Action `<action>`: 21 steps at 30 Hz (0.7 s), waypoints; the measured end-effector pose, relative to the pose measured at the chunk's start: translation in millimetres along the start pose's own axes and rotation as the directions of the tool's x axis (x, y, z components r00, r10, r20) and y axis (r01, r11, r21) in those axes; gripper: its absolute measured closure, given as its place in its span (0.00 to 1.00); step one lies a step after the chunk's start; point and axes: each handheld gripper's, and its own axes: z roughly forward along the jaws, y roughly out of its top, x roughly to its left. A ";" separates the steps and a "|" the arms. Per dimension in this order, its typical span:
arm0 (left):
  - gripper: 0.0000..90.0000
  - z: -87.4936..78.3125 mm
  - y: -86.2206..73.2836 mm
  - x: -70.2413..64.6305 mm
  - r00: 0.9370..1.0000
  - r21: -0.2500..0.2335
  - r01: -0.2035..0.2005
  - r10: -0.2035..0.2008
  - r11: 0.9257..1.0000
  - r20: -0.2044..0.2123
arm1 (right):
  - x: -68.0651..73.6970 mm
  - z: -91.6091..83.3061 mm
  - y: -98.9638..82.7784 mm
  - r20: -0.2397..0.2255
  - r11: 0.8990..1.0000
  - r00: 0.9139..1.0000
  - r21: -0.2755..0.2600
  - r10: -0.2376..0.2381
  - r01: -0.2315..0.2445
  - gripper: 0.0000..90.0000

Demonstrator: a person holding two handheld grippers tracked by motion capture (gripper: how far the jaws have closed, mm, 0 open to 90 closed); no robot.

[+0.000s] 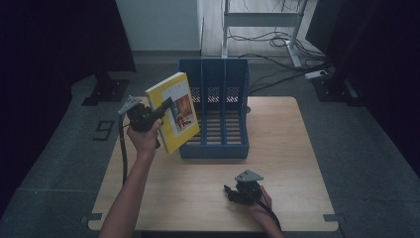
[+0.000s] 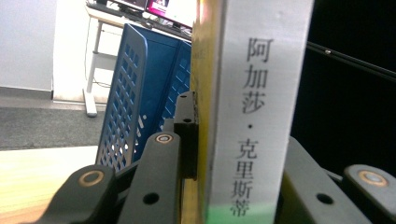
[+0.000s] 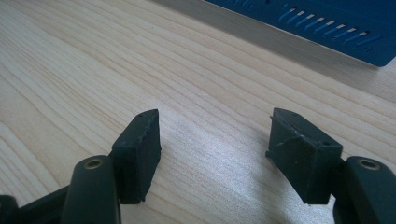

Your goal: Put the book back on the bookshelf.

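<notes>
Wooden table [image 1: 297, 163]: left gripper [image 1: 166, 106] clamps yellow book [image 1: 174, 112] (upright); right gripper [image 1: 229, 192] jaws apart.

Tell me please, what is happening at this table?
A person works with a gripper in each hand. The left gripper is shut on a yellow book, held up in the air beside the blue file rack. The right gripper rests low over the wooden table, jaws open and holding nothing.

Wooden table [image 1: 277, 168] (dark floor [image 1: 376, 148], cables [image 1: 277, 42]).
</notes>
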 end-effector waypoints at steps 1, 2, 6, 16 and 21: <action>0.84 1.0 -0.1 0.0 1.000 0.001 -0.004 0.004 1.000 -0.001 | -0.1 0.0 0.0 -0.001 1.000 1.000 0.000 -0.001 0.001 0.37; 0.84 2.0 -0.3 -0.2 1.000 0.003 -0.008 0.008 1.000 -0.002 | -0.4 -0.1 -0.1 -0.001 1.000 1.000 0.001 -0.003 0.003 0.37; 0.84 5.9 -1.0 -0.8 1.000 0.008 -0.014 0.014 1.000 -0.006 | -0.4 -0.2 0.0 -0.002 1.000 1.000 0.001 0.002 -0.002 0.37; 0.84 16.8 -4.1 2.1 1.000 0.018 -0.013 0.014 1.000 -0.024 | -0.6 -0.1 -0.1 -0.004 1.000 1.000 -0.001 0.005 -0.005 0.37; 0.84 20.6 -5.3 3.4 0.999 0.021 -0.014 0.015 1.000 -0.031 | -0.7 -0.2 -0.1 -0.004 1.000 1.000 0.000 0.004 -0.004 0.37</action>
